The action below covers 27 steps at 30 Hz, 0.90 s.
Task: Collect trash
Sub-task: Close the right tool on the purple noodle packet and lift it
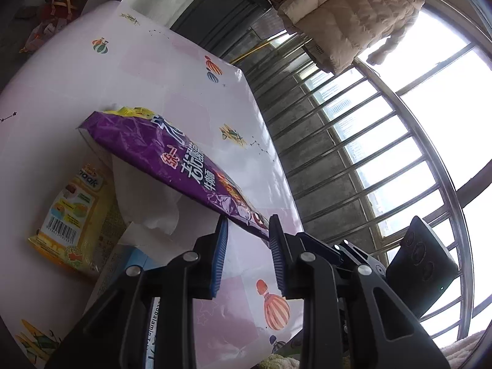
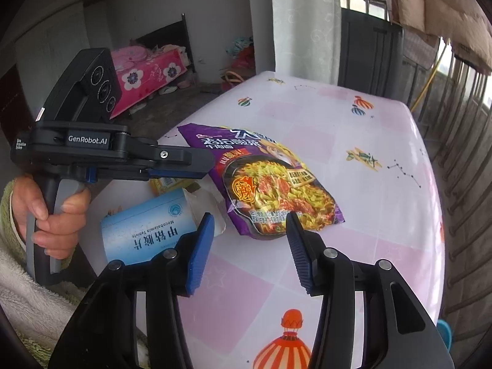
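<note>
Right gripper [image 2: 250,247] fingers parted; left gripper [image 1: 247,253] fingers narrowly apart.

- The left gripper [image 1: 248,230] has black, angular finger arms tipped with blue ribbed pads [image 1: 220,258]; round silver pivot pins sit on each arm.
- Seen side-on from the right wrist camera, its black body carries a white "GenRobot.AI" label [image 2: 87,139], a small silver screw and a tiny red-and-white sticker.
- A black camera housing [image 2: 98,83] with three round lenses sits on top of it.
- Its handle is black with a grey trigger [image 2: 66,196], and a blue slider shows under the body.
- The hand [image 2: 52,212] on the handle wears a fluffy pale-green and white sleeve [image 2: 18,289].
- The right gripper [image 2: 250,226] has the same black arms, blue ribbed pads and silver pins.
</note>
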Each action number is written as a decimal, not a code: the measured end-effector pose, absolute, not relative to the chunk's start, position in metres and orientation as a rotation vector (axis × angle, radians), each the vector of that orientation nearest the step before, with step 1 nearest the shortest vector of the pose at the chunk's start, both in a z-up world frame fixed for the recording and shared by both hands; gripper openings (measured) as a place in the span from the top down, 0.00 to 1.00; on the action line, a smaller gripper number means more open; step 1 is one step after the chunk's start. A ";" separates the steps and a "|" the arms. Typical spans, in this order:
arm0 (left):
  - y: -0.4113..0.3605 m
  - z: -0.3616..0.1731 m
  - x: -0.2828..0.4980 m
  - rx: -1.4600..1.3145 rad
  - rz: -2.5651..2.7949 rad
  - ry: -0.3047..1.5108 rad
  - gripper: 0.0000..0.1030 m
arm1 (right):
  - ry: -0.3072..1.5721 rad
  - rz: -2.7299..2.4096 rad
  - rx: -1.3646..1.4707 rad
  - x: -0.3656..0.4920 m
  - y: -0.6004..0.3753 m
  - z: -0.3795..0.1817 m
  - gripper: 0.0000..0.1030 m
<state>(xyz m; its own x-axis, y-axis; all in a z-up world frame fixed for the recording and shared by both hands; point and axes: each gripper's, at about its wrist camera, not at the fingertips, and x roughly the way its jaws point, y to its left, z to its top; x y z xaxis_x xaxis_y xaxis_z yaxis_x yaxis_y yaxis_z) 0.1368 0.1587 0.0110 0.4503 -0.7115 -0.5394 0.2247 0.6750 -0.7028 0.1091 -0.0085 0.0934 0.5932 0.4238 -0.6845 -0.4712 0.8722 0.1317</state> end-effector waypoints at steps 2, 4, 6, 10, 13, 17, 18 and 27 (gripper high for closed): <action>0.158 0.014 0.138 -0.592 -0.624 0.927 0.75 | 0.751 0.508 -0.104 0.114 -0.006 0.094 0.54; 0.156 0.016 0.138 -0.587 -0.626 0.925 0.75 | 0.728 0.500 -0.151 0.120 -0.001 0.093 0.55; 0.155 0.018 0.138 -0.583 -0.629 0.926 0.75 | 0.705 0.495 -0.205 0.125 0.006 0.090 0.54; 0.153 0.021 0.139 -0.573 -0.625 0.921 0.75 | 0.689 0.465 -0.306 0.137 0.019 0.079 0.80; 0.157 0.023 0.137 -0.571 -0.614 0.916 0.75 | 0.700 0.414 -0.296 0.142 0.016 0.074 0.90; 0.169 0.026 0.124 -0.532 -0.589 0.910 0.72 | 0.712 0.356 -0.145 0.141 -0.010 0.085 0.98; 0.173 0.026 0.120 -0.516 -0.576 0.913 0.64 | 0.718 0.344 -0.092 0.142 -0.019 0.088 0.98; 0.200 0.023 0.081 -0.365 -0.457 0.911 0.34 | 0.766 0.426 0.652 0.127 -0.140 0.106 1.00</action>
<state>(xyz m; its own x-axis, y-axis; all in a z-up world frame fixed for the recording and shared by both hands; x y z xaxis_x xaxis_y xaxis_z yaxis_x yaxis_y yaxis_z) 0.0806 0.1999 0.0232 0.5297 -0.5237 -0.6672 0.2224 0.8449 -0.4865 0.1272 -0.1405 0.1056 0.6529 0.5718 -0.4967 -0.1205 0.7259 0.6772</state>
